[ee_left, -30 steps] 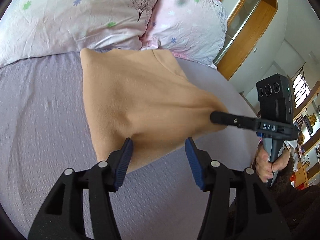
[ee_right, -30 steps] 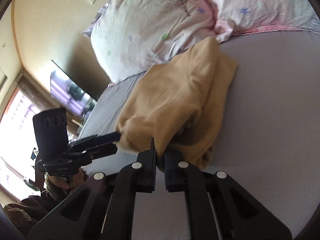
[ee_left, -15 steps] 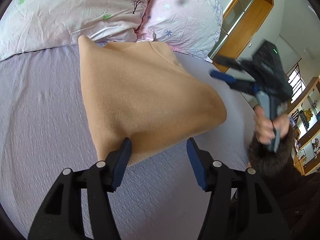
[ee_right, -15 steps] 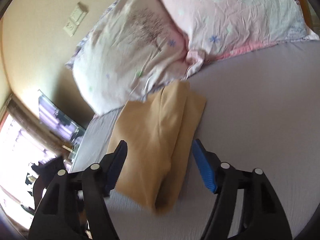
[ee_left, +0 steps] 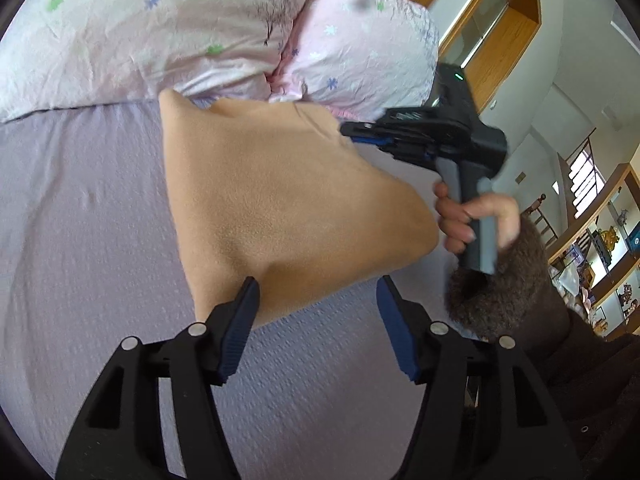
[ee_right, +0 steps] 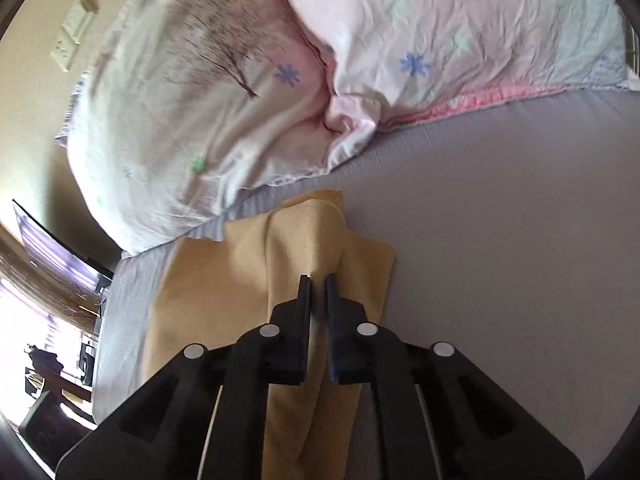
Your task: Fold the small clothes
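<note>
A tan fleece garment (ee_left: 280, 208) lies folded on the lilac bed sheet (ee_left: 80, 240), its far end against the pillows. My left gripper (ee_left: 316, 292) is open and empty, its blue-padded fingers straddling the garment's near edge. My right gripper (ee_right: 318, 280) is shut on a raised fold of the garment (ee_right: 308, 240) near its right side. In the left wrist view the right gripper (ee_left: 360, 132) reaches in from the right at the garment's far right corner, held by a hand (ee_left: 472, 216).
Two floral pink-white pillows (ee_left: 200, 28) lie along the head of the bed, also in the right wrist view (ee_right: 280, 60). Wooden cabinets (ee_left: 500, 20) and shelves stand at the right. A wall switch (ee_right: 74, 28) and a dark screen (ee_right: 52, 248) are at the left.
My right gripper let go of the garment's near right corner, opened, moved up toward the pillows and has closed on a fold near the far right corner. The left gripper stayed open.
</note>
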Demonstrator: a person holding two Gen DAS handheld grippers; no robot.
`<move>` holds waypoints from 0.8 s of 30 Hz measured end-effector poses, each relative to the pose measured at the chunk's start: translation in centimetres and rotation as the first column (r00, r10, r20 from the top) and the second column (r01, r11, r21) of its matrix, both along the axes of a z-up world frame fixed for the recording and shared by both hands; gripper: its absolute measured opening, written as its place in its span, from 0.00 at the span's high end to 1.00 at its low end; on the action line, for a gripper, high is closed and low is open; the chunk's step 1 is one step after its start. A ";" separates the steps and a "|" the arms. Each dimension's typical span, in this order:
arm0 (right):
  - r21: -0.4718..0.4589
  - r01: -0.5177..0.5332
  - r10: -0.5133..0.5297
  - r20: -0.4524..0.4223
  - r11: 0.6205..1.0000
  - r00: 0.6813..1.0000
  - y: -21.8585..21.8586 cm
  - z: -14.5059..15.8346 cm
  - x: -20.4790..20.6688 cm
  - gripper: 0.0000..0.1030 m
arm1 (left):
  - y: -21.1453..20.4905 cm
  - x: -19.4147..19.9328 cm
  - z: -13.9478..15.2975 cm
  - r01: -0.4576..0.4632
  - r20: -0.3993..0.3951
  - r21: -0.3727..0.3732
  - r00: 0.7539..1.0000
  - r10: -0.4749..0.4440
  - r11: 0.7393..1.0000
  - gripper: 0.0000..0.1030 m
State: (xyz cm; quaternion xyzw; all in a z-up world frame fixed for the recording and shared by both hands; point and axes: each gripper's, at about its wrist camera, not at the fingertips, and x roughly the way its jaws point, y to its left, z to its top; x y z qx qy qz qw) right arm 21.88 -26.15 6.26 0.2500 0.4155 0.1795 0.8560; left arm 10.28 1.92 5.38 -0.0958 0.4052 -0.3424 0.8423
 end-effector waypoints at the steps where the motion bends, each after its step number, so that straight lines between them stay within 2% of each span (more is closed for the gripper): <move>1: 0.062 -0.030 0.028 0.036 0.998 0.999 -0.3 0.6 -1.5 0.52 | 0.5 -0.6 0.4 -0.013 0.014 -0.006 1.000 0.013 1.000 0.38; 2: 0.125 -0.078 0.068 0.082 0.989 0.994 -0.4 1.3 -3.3 0.37 | 1.1 -1.3 0.9 -0.035 0.034 -0.017 0.999 0.036 0.999 0.31; 3: 0.170 -0.140 0.123 0.106 0.976 0.987 0.0 1.8 -5.0 0.35 | 1.8 -2.0 1.3 -0.062 0.050 -0.022 0.997 0.063 0.998 0.26; 5: 0.236 -0.240 0.225 0.092 0.942 0.970 1.0 1.4 -7.2 0.35 | 2.5 -3.0 1.7 -0.096 0.068 -0.027 0.993 0.098 0.995 0.23; 7: 0.257 -0.274 0.271 0.051 0.927 0.961 1.7 0.3 -8.4 0.35 | 3.0 -3.8 1.8 -0.121 0.067 -0.031 0.990 0.123 0.992 0.19; 8: 0.234 -0.260 0.261 0.024 0.937 0.965 1.9 -0.3 -8.4 0.35 | 3.1 -4.3 1.6 -0.140 0.064 -0.023 0.988 0.141 0.990 0.14; 9: 0.151 -0.199 0.206 -0.032 0.968 0.978 1.8 -1.2 -8.0 0.36 | 3.1 -4.5 1.5 -0.156 0.065 -0.012 0.986 0.157 0.988 0.11; 10: 0.101 -0.155 0.162 -0.067 0.983 0.985 1.5 -1.9 -7.8 0.36 | 3.0 -4.6 1.4 -0.171 0.065 0.000 0.983 0.170 0.985 0.09; 12: 0.134 -0.124 0.137 -0.091 0.983 0.986 0.6 -2.5 -8.1 0.37 | 2.7 -5.1 1.0 -0.216 0.058 0.052 0.975 0.213 0.975 0.04; 13: 0.127 -0.121 0.130 -0.065 0.984 0.989 0.3 -2.0 -9.1 0.37 | 2.6 -5.3 0.8 -0.240 0.054 0.084 0.970 0.236 0.967 0.02; 14: 0.091 -0.121 0.124 -0.026 0.988 0.992 0.2 -1.3 -10.2 0.32 | 2.6 -5.4 0.6 -0.257 0.053 0.106 0.966 0.253 0.960 0.02; 15: 0.044 -0.114 0.113 0.013 0.993 0.993 0.3 -0.6 -11.5 0.18 | 2.5 -5.5 0.3 -0.274 0.052 0.133 0.962 0.270 0.952 0.02; 17: -0.037 -0.081 0.083 0.065 0.996 0.994 0.8 0.2 -13.4 0.01 | 2.0 -5.4 -0.3 -0.294 0.034 0.185 0.956 0.293 0.938 0.02; 20: -0.192 -0.019 0.039 0.101 0.981 0.994 1.3 0.7 -15.5 0.01 | 1.1 -4.8 -1.1 -0.301 0.019 0.265 0.951 0.308 0.916 0.02; 23: -0.398 0.071 -0.042 0.081 0.915 0.996 2.5 -0.4 -16.3 0.01 | -0.2 -4.2 -2.0 -0.324 0.034 0.386 0.941 0.337 0.864 0.02; 24: -0.430 0.080 -0.052 0.076 0.899 0.996 2.8 -0.9 -16.5 0.01 | -0.3 -4.1 -2.3 -0.327 0.037 0.402 0.939 0.341 0.855 0.02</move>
